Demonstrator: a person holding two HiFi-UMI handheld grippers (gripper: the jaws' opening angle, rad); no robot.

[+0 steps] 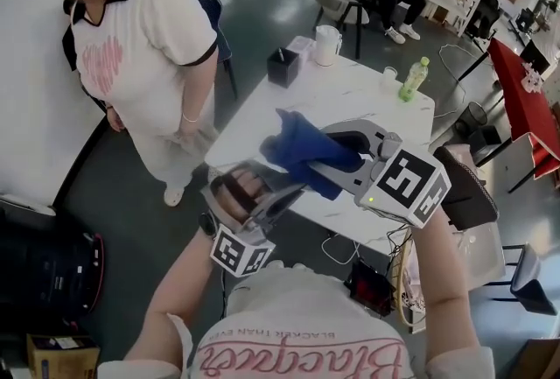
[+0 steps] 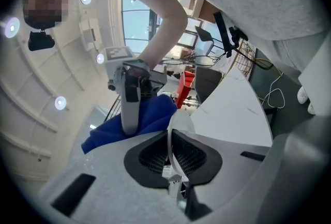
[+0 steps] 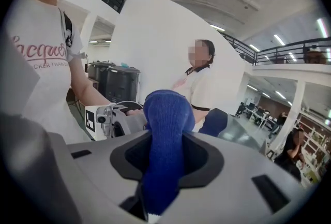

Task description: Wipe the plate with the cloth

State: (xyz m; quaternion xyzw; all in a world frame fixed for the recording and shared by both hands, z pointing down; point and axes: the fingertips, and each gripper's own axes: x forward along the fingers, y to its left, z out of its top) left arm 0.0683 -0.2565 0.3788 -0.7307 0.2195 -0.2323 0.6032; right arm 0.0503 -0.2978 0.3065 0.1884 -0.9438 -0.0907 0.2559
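Observation:
Both grippers are held up in front of the person's chest, off the table. My left gripper (image 1: 262,204) is shut on the rim of a round plate (image 1: 248,192). In the left gripper view the plate (image 2: 179,127) stands edge-on between the jaws (image 2: 173,140). My right gripper (image 1: 331,160) is shut on a blue cloth (image 1: 299,146), which bunches out past its fingertips and lies close over the plate's upper right side. In the right gripper view the cloth (image 3: 165,130) fills the gap between the jaws (image 3: 164,153), with the left gripper (image 3: 118,122) just behind it.
A white table (image 1: 359,101) stands ahead with a black box (image 1: 283,68), a white jug (image 1: 326,45) and a green bottle (image 1: 413,78). A person (image 1: 144,53) stands at its left. A red-covered table (image 1: 525,93) and chairs are at the right.

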